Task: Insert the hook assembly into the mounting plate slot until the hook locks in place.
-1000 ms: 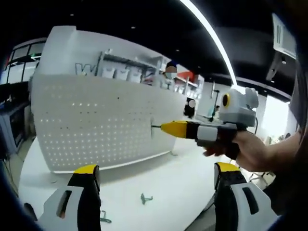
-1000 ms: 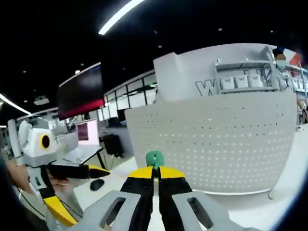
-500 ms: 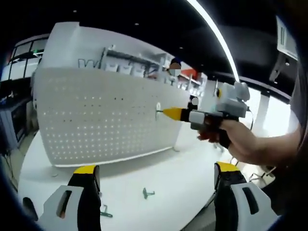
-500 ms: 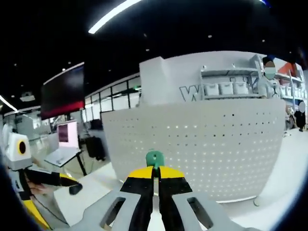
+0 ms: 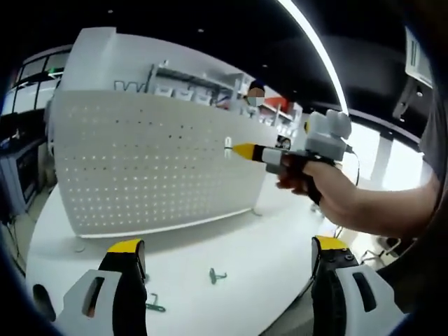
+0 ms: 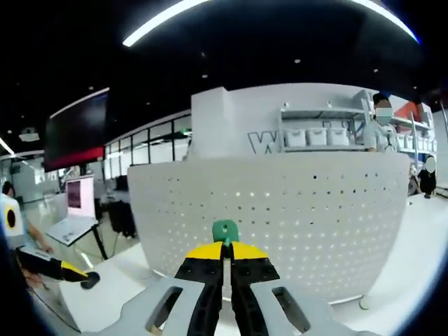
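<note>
You have a white pegboard (image 6: 280, 231) dotted with rows of small holes, on a white table (image 5: 231, 245). Your right gripper (image 6: 225, 253), yellow-and-black tipped, grips a green hook (image 6: 225, 230); loose green hooks (image 5: 215, 276) lie on the table.

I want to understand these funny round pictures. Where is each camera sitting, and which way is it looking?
Left gripper view: rides on the left hand-held gripper, open, looking at the white pegboard standing on the table; the person's hand brings the right hand-held gripper up to the board.
Right gripper view: rides on the right hand-held gripper, shut on a green hook, facing the pegboard head-on.
Shared: both see the same pegboard.
</note>
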Demonstrator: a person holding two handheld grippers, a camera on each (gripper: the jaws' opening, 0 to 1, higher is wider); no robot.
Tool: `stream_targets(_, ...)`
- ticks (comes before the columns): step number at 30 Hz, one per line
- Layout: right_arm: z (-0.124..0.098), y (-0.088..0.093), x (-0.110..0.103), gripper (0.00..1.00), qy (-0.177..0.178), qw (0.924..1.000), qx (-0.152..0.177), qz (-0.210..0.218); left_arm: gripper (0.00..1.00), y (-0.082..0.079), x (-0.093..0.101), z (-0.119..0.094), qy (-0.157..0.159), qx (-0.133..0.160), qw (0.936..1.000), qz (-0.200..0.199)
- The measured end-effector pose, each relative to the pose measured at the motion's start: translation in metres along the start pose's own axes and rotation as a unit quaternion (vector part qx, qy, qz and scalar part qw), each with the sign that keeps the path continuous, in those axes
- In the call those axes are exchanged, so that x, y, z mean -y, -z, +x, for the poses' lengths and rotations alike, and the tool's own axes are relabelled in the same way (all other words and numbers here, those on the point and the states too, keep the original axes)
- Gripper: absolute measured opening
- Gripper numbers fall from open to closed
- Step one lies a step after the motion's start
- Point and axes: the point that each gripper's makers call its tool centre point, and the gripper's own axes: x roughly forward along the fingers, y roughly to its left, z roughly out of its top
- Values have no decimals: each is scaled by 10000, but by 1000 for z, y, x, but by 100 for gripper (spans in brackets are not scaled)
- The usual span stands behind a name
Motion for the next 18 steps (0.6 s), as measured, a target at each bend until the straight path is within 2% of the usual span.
stream_targets(10,19,-14,29,0,440,9988,223,51,100,5,-7,-1,-45,-77,9999,-51)
stream_targets(18,36,-24,42,0,653,9974,313,-17,100,7,-12,0,-39,-115,9999,-96)
